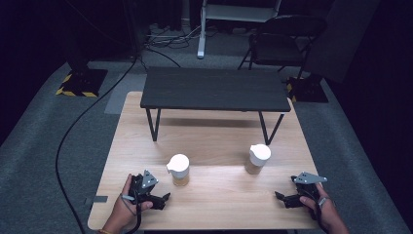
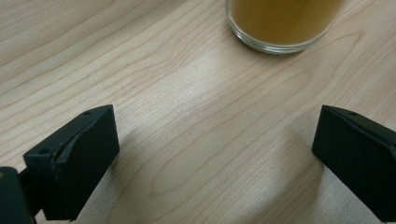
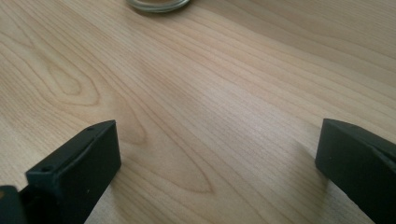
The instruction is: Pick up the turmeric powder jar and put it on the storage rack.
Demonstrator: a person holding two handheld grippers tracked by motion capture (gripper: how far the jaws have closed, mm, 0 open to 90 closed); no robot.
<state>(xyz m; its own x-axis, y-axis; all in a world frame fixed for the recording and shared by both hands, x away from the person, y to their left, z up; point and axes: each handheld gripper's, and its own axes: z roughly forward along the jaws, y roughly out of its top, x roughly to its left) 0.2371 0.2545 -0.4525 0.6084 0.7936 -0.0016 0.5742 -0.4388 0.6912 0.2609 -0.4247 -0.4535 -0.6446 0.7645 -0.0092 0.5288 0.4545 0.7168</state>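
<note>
Two glass jars with white lids stand on the light wooden table (image 1: 214,195). The left jar (image 1: 178,169) holds a yellow-brown filling and sits just right of and beyond my left gripper (image 1: 164,199). Its glass base (image 2: 280,23) is at the top of the left gripper view. My left gripper (image 2: 215,158) is open, with bare wood between the jaws. The right jar (image 1: 257,158) stands left of and beyond my right gripper (image 1: 278,196). Its base (image 3: 158,4) peeks in at the top of the right gripper view. My right gripper (image 3: 217,168) is open over bare wood.
A low black table (image 1: 214,89) on thin legs stands across the far half of the wooden table. A black chair (image 1: 287,36) and cables are on the grey floor behind. A thick black cable (image 1: 73,131) runs along the floor at the left.
</note>
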